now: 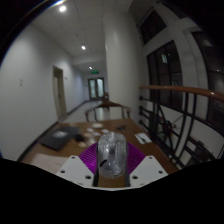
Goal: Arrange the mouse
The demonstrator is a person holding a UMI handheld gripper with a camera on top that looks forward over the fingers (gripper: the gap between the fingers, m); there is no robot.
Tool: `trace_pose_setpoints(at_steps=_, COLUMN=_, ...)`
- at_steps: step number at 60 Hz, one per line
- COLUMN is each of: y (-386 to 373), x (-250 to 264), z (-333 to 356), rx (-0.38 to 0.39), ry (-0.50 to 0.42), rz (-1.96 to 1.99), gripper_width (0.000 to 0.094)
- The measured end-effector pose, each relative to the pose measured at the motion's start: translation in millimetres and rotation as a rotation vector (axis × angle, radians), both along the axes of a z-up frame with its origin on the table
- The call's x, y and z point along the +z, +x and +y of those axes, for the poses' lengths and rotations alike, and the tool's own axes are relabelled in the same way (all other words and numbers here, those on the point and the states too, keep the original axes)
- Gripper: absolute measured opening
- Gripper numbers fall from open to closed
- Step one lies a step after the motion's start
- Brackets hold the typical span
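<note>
- gripper view: the gripper points out over a brown wooden table in a long room.
- its two fingers are white and blocky, one on each side, low down in the view.
- purple pads show on the inside of the fingers.
- a mouse sits right between the fingers. it looks grey and shiny, with a round top, and it stands up on its end.
- the purple pads are tight against both sides of the mouse, so the fingers are closed in on it and hold it. they are only as far apart as the mouse is wide.
- the mouse is at the near end of the table, above the table top. i cannot tell if its bottom touches the wood.
- beyond the fingers, on the left part of the table, lies a dark flat box.
- further along the table there is a small white thing, too small to name.
- a chair stands at the far end of the table.
- a white wall runs along the left side, and a hallway goes back to a bright door.
- small round lights shine in the ceiling.
- on the right there is a dark railing with big dark windows behind it.
</note>
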State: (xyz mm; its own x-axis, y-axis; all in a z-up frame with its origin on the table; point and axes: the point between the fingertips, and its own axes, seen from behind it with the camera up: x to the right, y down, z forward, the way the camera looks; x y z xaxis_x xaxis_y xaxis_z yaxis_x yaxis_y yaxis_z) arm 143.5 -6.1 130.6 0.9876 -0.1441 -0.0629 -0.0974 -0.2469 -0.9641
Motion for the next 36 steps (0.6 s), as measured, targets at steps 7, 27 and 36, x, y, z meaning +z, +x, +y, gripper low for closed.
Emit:
trace_pose_setpoints(at_steps=7, y=-119, x=53, z=-7, rx=0.133, ry=0.079, rz=0.016, gripper_width=0.0354)
trace_pose_setpoints(at_steps=27, y=-274, x=-122, z=12, rx=0.215, ry=-0.265, rz=-0.011, gripper_width=0.0355)
trace_pose_setpoints(at_steps=36, y=-265, x=-141, z=15, rx=0.202, ry=-0.306, rz=-0.043, gripper_width=0.0482)
